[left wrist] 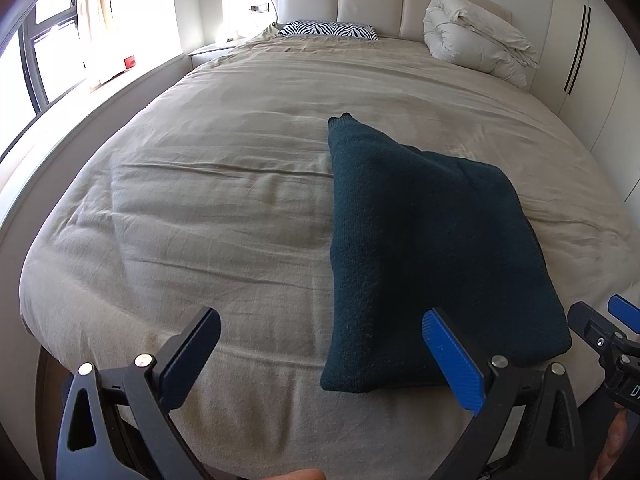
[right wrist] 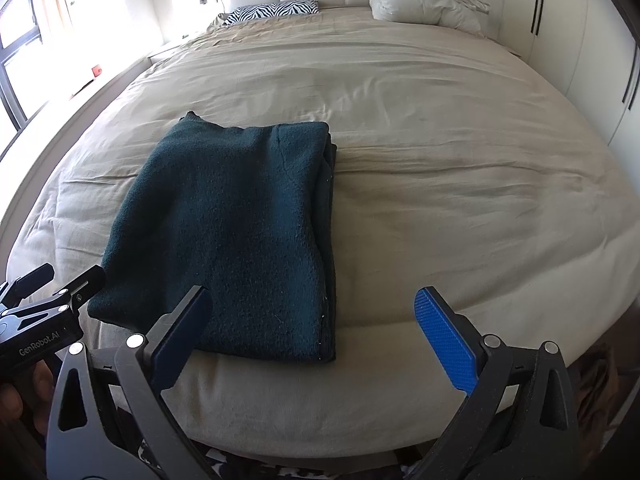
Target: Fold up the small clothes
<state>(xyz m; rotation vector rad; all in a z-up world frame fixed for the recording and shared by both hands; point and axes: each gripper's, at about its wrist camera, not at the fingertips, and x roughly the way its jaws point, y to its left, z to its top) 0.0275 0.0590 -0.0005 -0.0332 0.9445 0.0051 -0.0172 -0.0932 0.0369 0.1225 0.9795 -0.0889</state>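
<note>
A dark teal knitted garment (left wrist: 416, 248) lies folded into a rough rectangle on the beige bed cover, near the foot edge; it also shows in the right wrist view (right wrist: 240, 232). My left gripper (left wrist: 324, 356) is open and empty, held over the bed's near edge with its right finger by the garment's near left corner. My right gripper (right wrist: 316, 332) is open and empty, its left finger over the garment's near edge. The right gripper also shows at the left wrist view's right edge (left wrist: 604, 332), and the left gripper at the right wrist view's left edge (right wrist: 52, 292).
The bed (left wrist: 200, 208) has a beige cover. A zebra-print pillow (left wrist: 328, 29) and a bundled white duvet (left wrist: 476, 36) lie at the padded headboard. A window and sill run along the left; white wardrobe doors (right wrist: 580, 40) stand on the right.
</note>
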